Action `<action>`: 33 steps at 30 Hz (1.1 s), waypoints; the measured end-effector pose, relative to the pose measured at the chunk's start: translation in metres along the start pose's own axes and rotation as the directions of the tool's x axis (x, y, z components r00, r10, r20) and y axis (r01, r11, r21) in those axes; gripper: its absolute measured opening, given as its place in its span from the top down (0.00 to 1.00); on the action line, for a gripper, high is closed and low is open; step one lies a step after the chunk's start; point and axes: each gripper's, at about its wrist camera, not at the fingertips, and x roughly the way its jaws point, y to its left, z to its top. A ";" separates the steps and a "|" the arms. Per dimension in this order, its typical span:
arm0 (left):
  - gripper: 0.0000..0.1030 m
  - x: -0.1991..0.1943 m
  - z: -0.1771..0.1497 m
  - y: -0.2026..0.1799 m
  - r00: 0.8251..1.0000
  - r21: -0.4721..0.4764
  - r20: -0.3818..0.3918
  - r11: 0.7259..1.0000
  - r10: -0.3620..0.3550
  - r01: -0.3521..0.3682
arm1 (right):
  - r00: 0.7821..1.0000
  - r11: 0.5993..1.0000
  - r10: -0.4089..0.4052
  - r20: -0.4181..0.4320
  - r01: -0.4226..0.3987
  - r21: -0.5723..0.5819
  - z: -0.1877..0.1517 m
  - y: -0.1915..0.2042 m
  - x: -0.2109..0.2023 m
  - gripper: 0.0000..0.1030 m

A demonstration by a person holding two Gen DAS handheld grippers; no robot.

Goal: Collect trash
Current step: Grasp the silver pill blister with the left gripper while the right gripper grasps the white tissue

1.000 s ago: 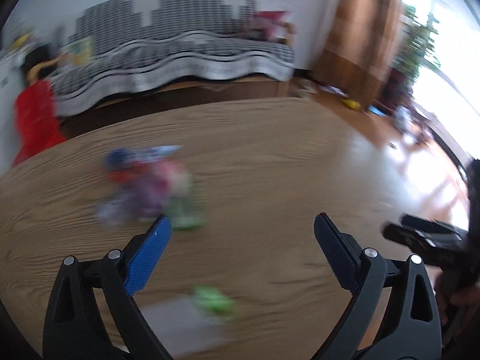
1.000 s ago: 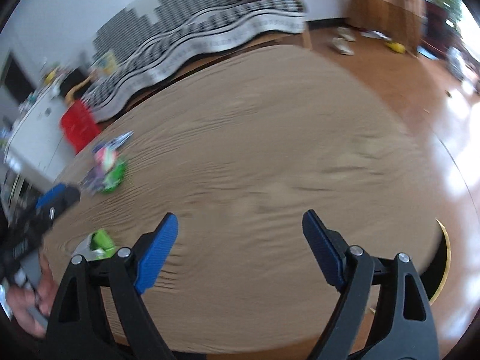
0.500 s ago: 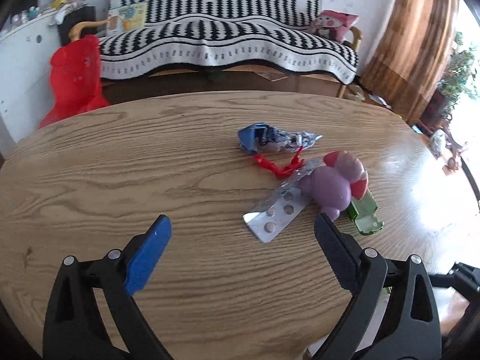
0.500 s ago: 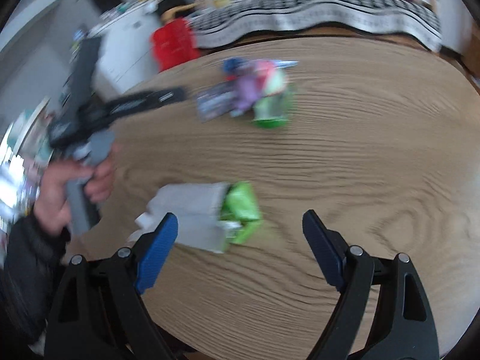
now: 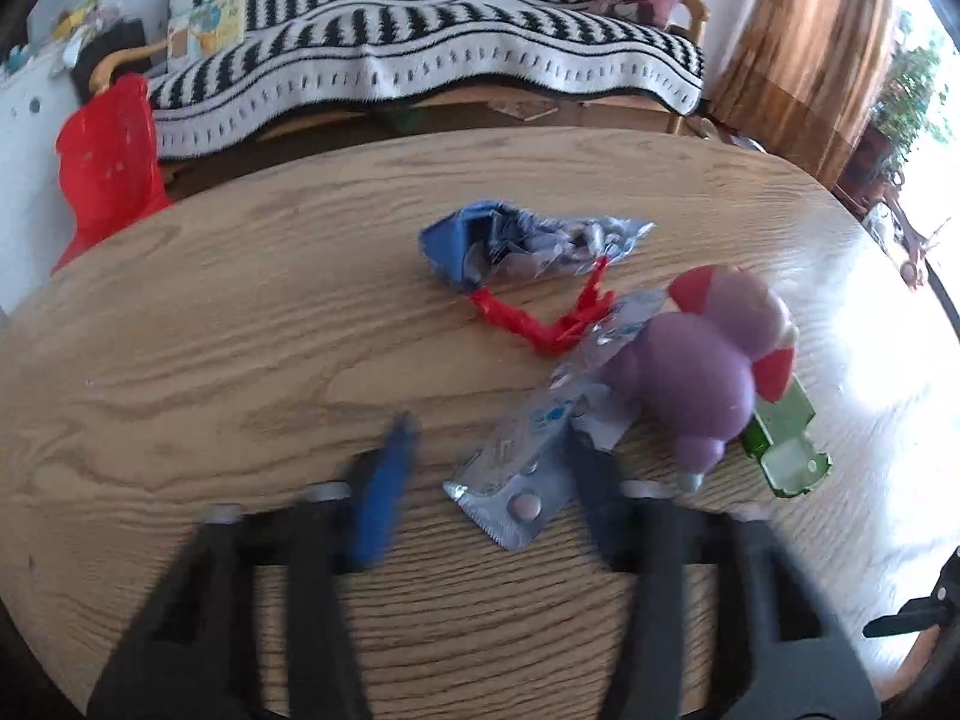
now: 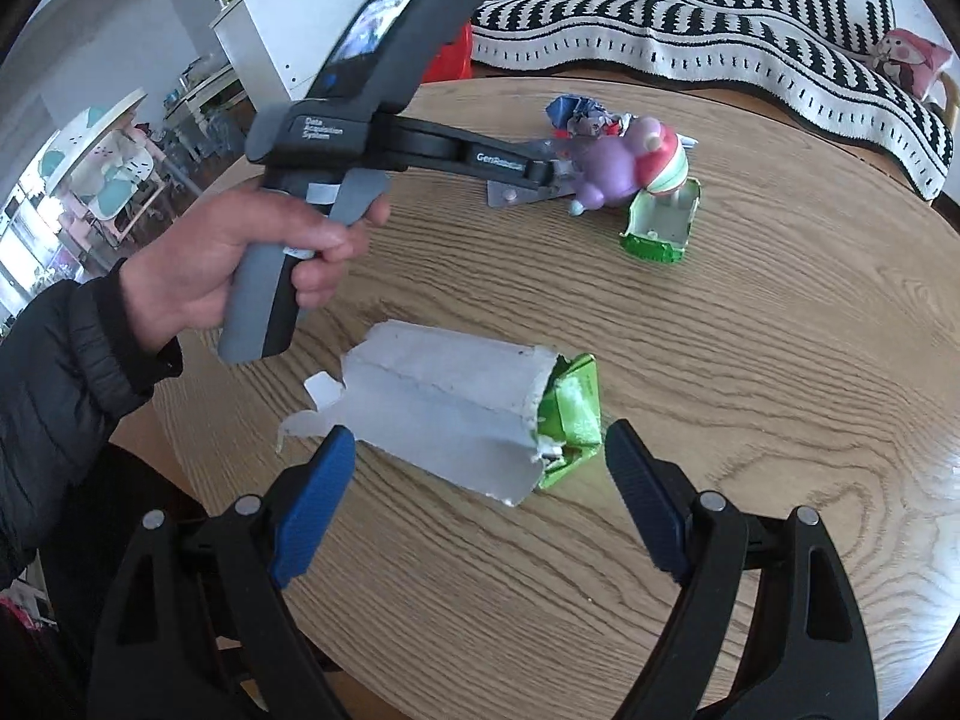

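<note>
In the left wrist view, the left tool (image 5: 486,468) was closing its jaws around the silver blister pack (image 5: 528,462) at lower centre of the wooden counter (image 5: 210,330); whether the pads pressed it could not be told. The pack's long axis ran from lower left toward the purple toy (image 5: 702,372) at upper right. In the right wrist view, the right tool (image 6: 480,504) stood spread, with the torn grey-and-green carton (image 6: 474,408) just above its tips, lying lengthwise left to right, green end right.
</note>
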 end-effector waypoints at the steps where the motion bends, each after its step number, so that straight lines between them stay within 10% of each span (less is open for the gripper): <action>1: 0.72 -0.003 -0.001 0.003 1.000 -0.011 -0.007 1.000 -0.006 0.006 | 1.000 1.000 0.003 0.000 -0.003 0.001 -0.001 -0.001 -0.001 0.20; 7: 0.96 -0.043 -0.003 0.005 0.999 -0.019 0.046 1.000 0.001 -0.001 | 1.000 1.000 -0.003 0.009 0.004 -0.022 0.003 -0.002 -0.001 0.20; 33: 0.96 -0.125 -0.029 0.006 0.993 -0.159 0.115 0.987 -0.019 0.037 | 0.999 1.000 0.006 0.035 -0.006 0.002 0.036 0.006 0.040 0.09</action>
